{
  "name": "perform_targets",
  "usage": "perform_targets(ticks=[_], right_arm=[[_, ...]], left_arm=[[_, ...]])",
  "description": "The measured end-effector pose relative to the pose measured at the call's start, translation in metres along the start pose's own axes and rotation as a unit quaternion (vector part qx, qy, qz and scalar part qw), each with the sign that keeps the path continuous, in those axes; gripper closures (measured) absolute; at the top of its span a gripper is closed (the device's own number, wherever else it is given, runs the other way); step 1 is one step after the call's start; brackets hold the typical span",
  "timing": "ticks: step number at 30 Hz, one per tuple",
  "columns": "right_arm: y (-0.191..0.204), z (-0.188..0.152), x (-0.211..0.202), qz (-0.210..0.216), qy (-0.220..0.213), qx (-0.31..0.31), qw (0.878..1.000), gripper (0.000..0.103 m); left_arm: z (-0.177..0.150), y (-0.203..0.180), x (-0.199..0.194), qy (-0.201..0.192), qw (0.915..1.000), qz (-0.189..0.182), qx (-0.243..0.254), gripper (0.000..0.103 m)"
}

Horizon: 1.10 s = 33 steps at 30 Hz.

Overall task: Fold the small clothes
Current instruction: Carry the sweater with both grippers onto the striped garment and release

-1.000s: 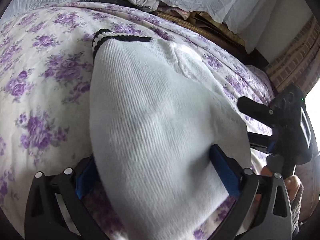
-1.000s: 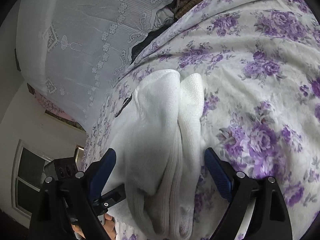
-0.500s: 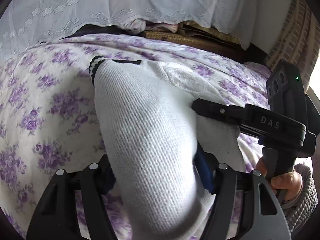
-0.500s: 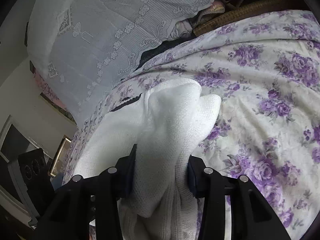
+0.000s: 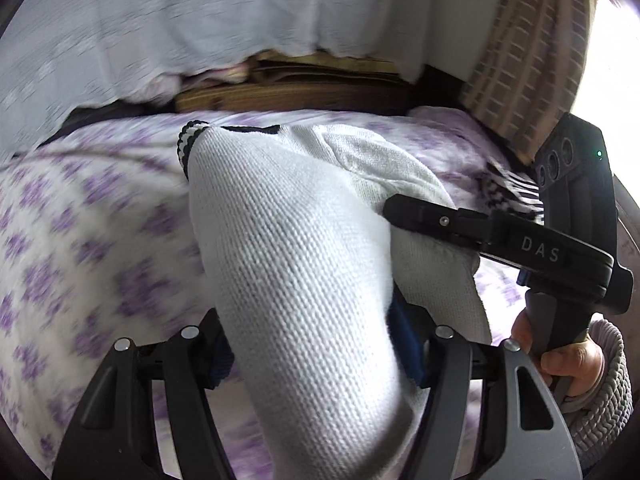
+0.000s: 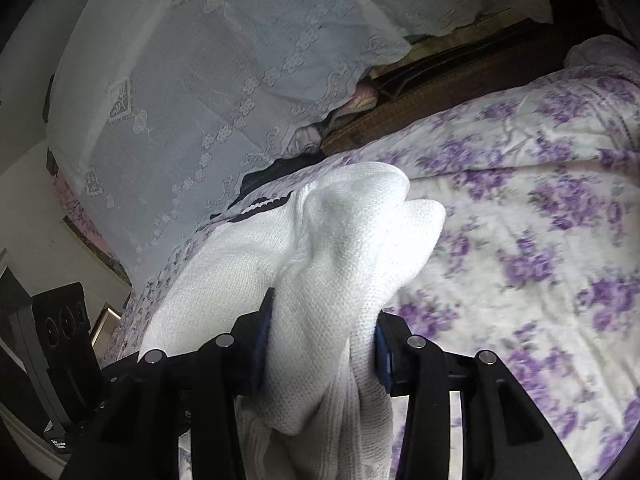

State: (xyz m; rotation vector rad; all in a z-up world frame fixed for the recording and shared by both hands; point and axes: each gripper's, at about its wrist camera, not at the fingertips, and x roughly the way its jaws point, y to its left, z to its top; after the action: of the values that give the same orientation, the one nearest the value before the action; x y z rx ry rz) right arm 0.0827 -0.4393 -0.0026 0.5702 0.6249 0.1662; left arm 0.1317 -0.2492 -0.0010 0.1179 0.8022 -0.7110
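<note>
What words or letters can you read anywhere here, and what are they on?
"DAS": pale letters on the black arm of the right tongs, seen from the left wrist view.
A tiny white label on the black device at the lower left of the right wrist view: too small to read.
Nothing is written on the white garment or the floral sheet.
</note>
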Motion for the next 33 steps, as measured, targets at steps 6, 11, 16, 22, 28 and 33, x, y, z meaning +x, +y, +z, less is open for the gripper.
perform_targets(ticks=[6,11,16,22,28,33], right_arm=[[-0.054,0.023,-0.070,-0.036,-0.045,0.015,0.998,0.060],[-0.097,0.043,-0.128,-0.066,-0.083,0.028,0.994,0.060],[-0.135,0.055,-0.176,-0.088,-0.116,0.039,0.988,0.060],[-0.180,0.064,-0.228,-0.118,-0.153,0.054,0.980,0.060],[-0.225,0.064,-0.260,-0.143,-0.183,0.071,0.970,0.060],[-0.278,0.047,-0.248,-0.165,-0.178,0.106,0.964,0.060]], left_arm=[[0.036,-0.079,0.023,0.000,0.9983,-0.043,0.040,0.040],[0.064,-0.151,0.040,-0.002,0.9945,-0.073,0.075,0.040],[0.085,-0.215,0.056,-0.003,0.9903,-0.092,0.105,0.040],[0.102,-0.277,0.080,0.000,0.9843,-0.118,0.132,0.040],[0.110,-0.326,0.112,0.009,0.9782,-0.136,0.157,0.039],[0.099,-0.345,0.160,0.030,0.9790,-0.100,0.175,0.020]])
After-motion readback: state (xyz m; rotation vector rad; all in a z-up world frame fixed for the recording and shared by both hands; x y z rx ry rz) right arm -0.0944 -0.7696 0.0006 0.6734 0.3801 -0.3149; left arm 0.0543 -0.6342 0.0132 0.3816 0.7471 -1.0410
